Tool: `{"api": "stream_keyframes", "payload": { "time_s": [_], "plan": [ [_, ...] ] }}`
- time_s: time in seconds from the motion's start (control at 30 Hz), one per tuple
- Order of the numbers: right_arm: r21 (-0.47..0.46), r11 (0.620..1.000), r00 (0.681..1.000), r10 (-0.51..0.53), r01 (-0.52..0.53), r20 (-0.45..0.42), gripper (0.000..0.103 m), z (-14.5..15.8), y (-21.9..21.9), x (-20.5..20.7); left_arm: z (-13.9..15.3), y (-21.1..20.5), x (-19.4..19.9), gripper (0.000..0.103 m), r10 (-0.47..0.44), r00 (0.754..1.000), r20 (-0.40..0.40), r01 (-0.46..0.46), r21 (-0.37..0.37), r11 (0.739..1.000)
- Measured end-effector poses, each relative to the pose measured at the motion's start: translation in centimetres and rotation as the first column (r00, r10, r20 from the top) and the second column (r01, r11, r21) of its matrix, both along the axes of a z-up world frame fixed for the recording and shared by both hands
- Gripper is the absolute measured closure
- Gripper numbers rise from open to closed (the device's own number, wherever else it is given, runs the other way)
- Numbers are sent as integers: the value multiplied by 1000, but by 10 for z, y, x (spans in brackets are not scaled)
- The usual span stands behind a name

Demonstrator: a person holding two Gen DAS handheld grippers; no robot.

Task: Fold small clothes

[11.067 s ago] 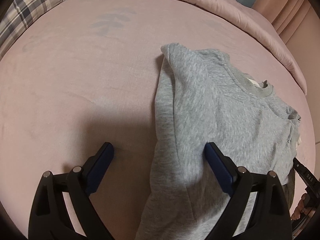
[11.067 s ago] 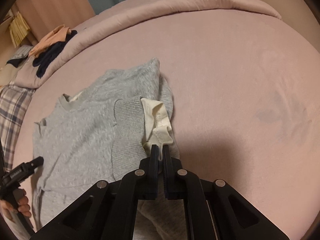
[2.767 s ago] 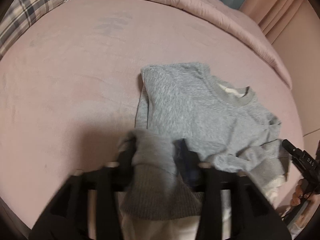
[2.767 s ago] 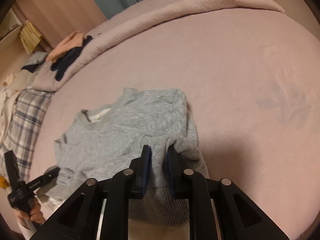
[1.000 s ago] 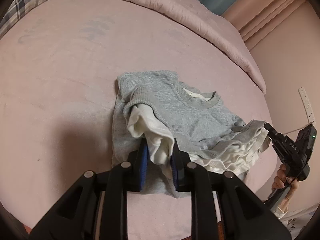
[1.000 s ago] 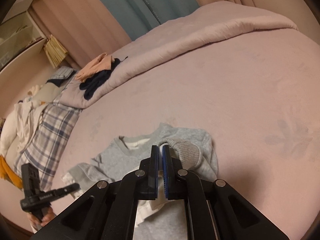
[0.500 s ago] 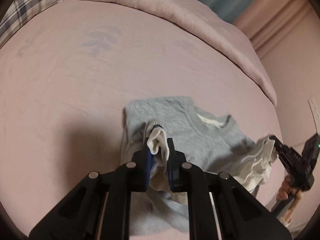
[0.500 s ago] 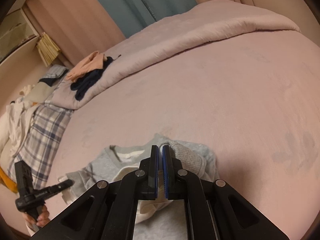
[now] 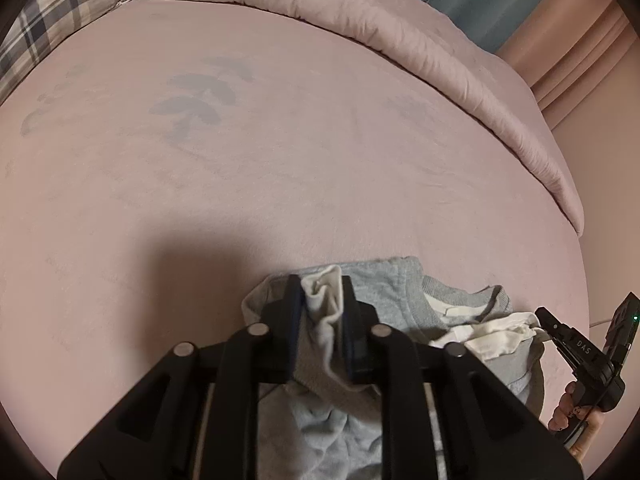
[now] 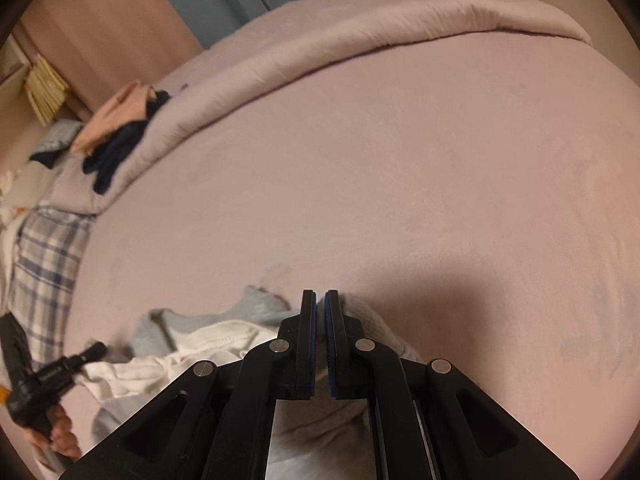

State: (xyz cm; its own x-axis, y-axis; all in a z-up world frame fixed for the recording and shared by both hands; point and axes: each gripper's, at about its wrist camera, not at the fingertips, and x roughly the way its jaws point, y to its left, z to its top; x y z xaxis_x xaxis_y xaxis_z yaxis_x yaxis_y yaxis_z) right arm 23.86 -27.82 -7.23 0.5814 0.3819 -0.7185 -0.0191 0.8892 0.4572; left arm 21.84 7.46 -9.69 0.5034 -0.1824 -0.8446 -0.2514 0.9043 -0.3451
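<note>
A small grey sweatshirt (image 9: 400, 292) with a white lining lies bunched on the pink bed. My left gripper (image 9: 322, 292) has a fold of its white-lined hem between the pads, which touch the cloth on both sides while the jaws are opening. In the left wrist view my right gripper (image 9: 546, 316) pinches the white edge of the same hem to the right, near the collar. From the right wrist my right gripper (image 10: 320, 296) shows its jaws nearly together over the sweatshirt (image 10: 256, 304). The left gripper (image 10: 96, 348) appears there at the far left, with white cloth at its tip.
The pink bed sheet (image 9: 280, 160) stretches ahead. A rolled pink duvet (image 9: 400, 32) lines the far edge, with dark and peach clothes (image 10: 120, 136) on it. Plaid fabric (image 10: 44, 264) lies at the bed's left side. A hand (image 9: 576, 416) holds the right gripper.
Both grippers have carried the hem forward over the sweatshirt's body toward the collar. The garment now sits lower and closer under the fingers, and the left jaws stand wider around a thicker bunch.
</note>
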Motion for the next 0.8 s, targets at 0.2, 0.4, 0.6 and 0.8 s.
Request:
{"api": "stream_keyframes", "payload": {
  "time_s": [0.2, 0.4, 0.6, 0.8],
  "plan": [
    [-10, 1000, 1000, 2, -2, 24, 93, 9, -12, -8, 16, 12, -17, 27, 3, 999, 44, -6, 49, 999],
    [-41, 999, 996, -24, 28, 81, 45, 24, -40, -37, 20, 21, -44, 12, -26, 998, 61, 21, 71, 997],
    [-97, 992, 995, 86, -80, 54, 45, 10, -23, -43, 3, 8, -48, 12, -104, 993, 64, 98, 87, 991],
    [-157, 981, 993, 119, -114, 23, 45, -3, -1, -33, 12, 20, -59, 10, -104, 991, 81, 102, 29, 994]
  ]
}}
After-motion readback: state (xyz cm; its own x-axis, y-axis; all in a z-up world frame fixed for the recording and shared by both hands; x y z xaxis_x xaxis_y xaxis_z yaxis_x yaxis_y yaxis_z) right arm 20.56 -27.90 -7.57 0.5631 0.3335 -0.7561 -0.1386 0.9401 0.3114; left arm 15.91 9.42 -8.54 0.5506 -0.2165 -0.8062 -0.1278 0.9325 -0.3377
